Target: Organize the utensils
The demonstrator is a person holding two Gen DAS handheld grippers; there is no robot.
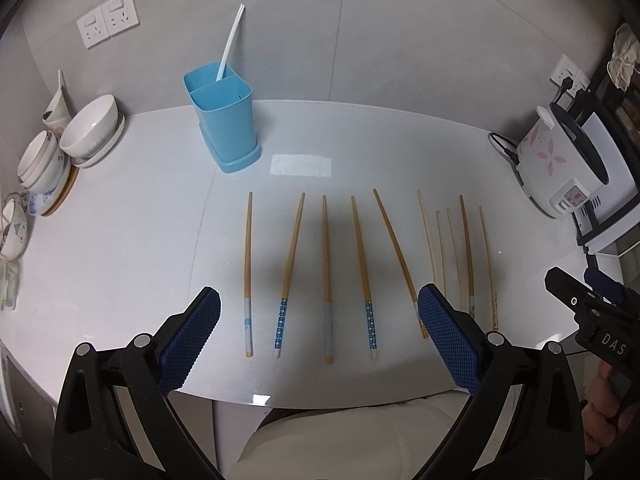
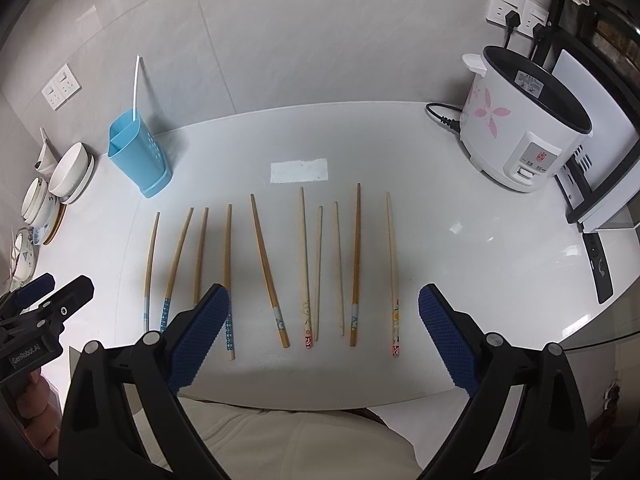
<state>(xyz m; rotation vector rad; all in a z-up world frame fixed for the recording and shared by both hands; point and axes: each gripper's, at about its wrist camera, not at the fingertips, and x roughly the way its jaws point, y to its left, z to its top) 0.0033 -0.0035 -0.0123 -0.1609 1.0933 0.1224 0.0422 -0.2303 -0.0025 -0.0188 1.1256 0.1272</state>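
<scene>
Ten chopsticks [image 2: 272, 272] lay in a loose row on the white table [image 2: 460, 264], tips pointing toward the wall, none touching the blue holder [image 1: 224, 120]. The five on your left were the darker bamboo kind with blue or pale patterned handles; the five on your right were mostly paler and thinner, two with red marks at the handle ends. The blue holder stood upright near the back left of the table, well apart from the row, divided into two compartments; one pair of white chopsticks [image 1: 230, 44] leaned out of its rear compartment. Your left tool [image 1: 320, 322] hung above the near ends of the left group, jaws spread wide, nothing between the pads. Your right tool [image 2: 324, 320] hung above the near ends of the right group, likewise released and empty. A white rectangle [image 2: 299, 171] lay on the table just behind the row. Stacked bowls [image 1: 80, 136] and plates sat at the far left edge, and a white rice cooker [image 2: 520, 128] with pink flowers stood at the back right, its cord trailing on the table.
</scene>
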